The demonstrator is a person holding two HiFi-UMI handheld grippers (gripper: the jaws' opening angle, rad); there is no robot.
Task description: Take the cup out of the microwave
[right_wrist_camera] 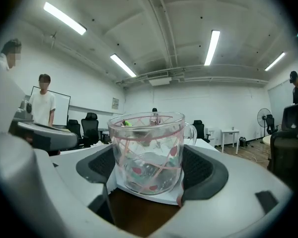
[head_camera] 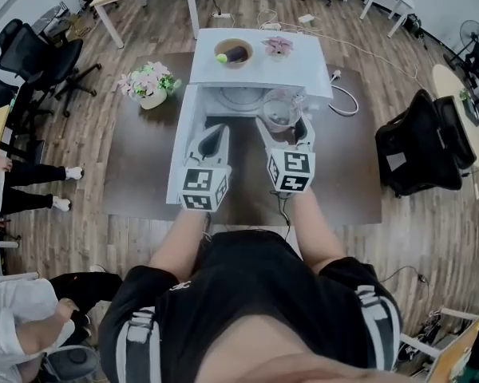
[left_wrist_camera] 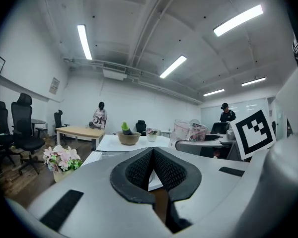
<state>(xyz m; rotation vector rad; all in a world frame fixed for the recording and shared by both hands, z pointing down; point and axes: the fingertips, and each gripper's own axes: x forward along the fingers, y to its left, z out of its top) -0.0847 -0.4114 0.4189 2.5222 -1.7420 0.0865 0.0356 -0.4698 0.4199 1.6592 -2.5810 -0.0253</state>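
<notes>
Keeping the cup [head_camera: 281, 112] level is advised while it is drawn clear of the microwave [head_camera: 259, 74] mouth. The cup is clamped in the right gripper [right_wrist_camera: 150, 157], at its 12 o'clock, and looks empty. The left gripper [left_wrist_camera: 153, 168] is closed on nothing. 2 items, 1 green, are held in the bowl [head_camera: 233, 53] at 11 o'clock.

Cup [right_wrist_camera: 149, 152]: clear glass, pink lines, red spots, side handle. It stood upright, clamped between the right gripper [head_camera: 285, 126] jaws at the mouth of the microwave [head_camera: 311, 74]. Microwave was white, door swung open.
</notes>
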